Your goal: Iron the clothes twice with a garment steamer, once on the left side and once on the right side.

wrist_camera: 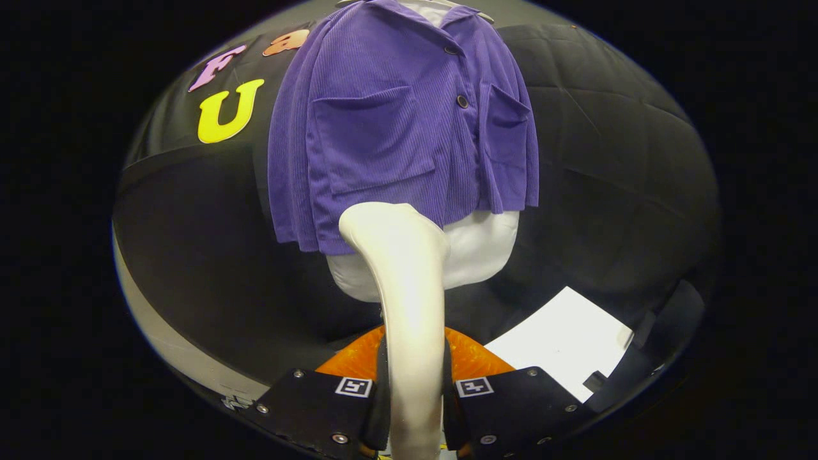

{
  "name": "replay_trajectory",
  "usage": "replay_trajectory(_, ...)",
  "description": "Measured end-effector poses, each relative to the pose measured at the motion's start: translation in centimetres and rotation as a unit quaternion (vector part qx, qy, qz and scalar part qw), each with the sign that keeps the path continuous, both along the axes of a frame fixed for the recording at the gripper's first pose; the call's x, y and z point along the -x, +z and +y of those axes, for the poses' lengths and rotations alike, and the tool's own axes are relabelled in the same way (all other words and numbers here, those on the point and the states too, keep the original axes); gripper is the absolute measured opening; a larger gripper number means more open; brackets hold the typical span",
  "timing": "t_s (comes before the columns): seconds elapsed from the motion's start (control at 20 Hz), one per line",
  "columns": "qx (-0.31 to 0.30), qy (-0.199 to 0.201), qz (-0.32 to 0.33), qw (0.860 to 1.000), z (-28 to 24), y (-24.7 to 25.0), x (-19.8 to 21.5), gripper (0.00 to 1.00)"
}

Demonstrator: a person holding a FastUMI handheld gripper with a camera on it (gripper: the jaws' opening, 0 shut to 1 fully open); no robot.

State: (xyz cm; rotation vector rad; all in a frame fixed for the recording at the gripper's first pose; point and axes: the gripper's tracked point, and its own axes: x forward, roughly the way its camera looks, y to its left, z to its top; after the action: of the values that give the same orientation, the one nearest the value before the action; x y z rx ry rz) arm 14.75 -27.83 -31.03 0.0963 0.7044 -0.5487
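Hand-held gripper (412, 399) closed on the garment steamer (409, 300): both black fingers (377, 396) press its cream handle, one each side. Steamer rises from betw. the fingers and curves far-left; its rounded head sits at the bottom hem of the purple shirt (396, 128), left of the button line. Contact w/ fabric cannot be told.

Shirt hangs on a white torso form (479, 249) beyond the fingers, buttoned, two chest pockets, ribbed cloth. Hem ends above the form's lower edge; white form shows below it, mostly right of the steamer head. Left sleeve edge hangs free against the black wall (607, 160). Open room both sides of the shirt, more to the right.

Orange item (473, 358) lies just ahead of the fingers, behind the handle; type unclear. White sheet (562, 348) lies flat near-right on the dark worktop (255, 306), apart from the form. Pale strip (160, 338) runs along the worktop's left edge.
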Motion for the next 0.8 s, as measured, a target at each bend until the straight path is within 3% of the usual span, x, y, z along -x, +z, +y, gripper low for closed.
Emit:
replay_trajectory(0.25, 0.009, 0.002, -0.005, 1.0, 0.8, 1.7, 2.5, 0.33)
replay_trajectory(0.5, 0.056, -0.023, -0.088, 0.994, -0.7, 11.6, 2.3, 0.33)
replay_trajectory(0.8, 0.123, -0.04, -0.174, 0.976, -2.6, 24.2, -0.1, 0.33)
